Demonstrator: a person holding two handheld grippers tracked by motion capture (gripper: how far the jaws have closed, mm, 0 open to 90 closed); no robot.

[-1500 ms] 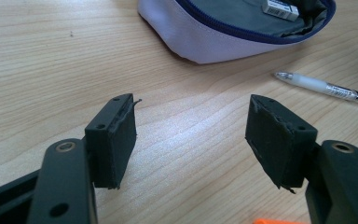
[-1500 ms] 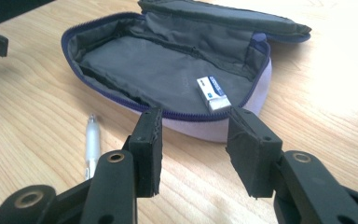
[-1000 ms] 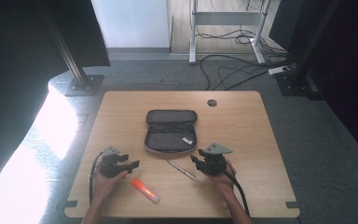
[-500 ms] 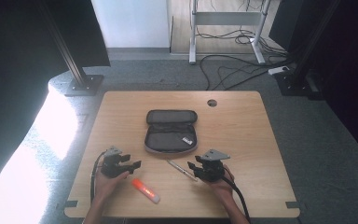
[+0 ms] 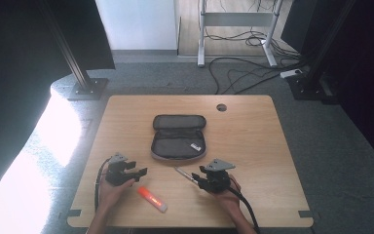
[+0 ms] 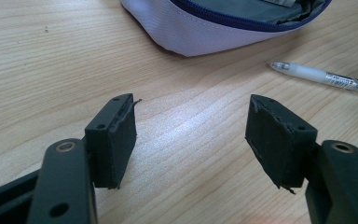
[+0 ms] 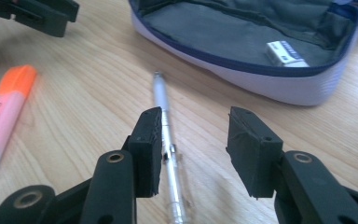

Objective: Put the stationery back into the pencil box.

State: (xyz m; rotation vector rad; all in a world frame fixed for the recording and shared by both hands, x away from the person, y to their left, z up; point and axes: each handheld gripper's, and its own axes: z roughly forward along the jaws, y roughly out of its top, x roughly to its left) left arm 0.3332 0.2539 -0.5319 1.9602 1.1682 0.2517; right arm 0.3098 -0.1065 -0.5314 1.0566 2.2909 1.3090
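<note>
Approach step: right gripper (image 7: 193,140) fingers spread wide, gripping nothing, pen (image 7: 165,140) lying against its left finger (image 7: 149,140); next, shift leftward to straddle it, then close.

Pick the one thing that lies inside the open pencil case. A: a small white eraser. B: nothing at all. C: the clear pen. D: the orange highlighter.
A: a small white eraser rests on the grey lining of the open pencil case, while the pen and the highlighter lie on the table outside it.
</note>
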